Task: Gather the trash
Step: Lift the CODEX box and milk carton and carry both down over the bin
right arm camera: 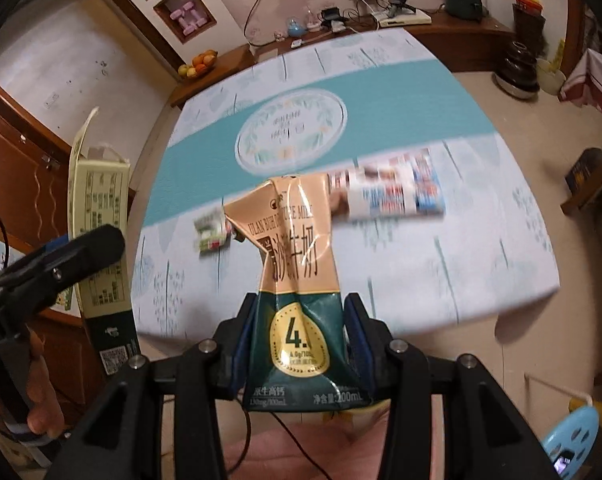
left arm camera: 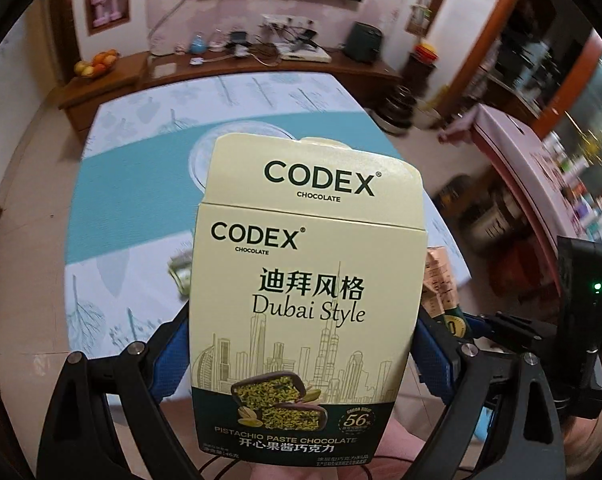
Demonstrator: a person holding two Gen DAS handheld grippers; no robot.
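Both full: left gripper (left arm camera: 301, 360) clamps chocolate box (left arm camera: 309, 280), right gripper (right arm camera: 299, 344) pinches crushed milk carton (right arm camera: 297, 280), long axes toward 12 o'clock; table leftovers, small wrapper (right arm camera: 213, 234) at 10, flat packet (right arm camera: 393, 192) at 1, nearer right.

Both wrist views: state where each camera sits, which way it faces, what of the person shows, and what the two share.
Left wrist: on the left gripper, facing down along its fingers at a pale green cardboard chocolate box it grips; teal-banded tablecloth behind.
Right wrist: on the right gripper, angled down at a crushed tan-and-green milk carton it grips; a hand shows at left.
Shared: tablecloth, fruit bowl, both boxes.
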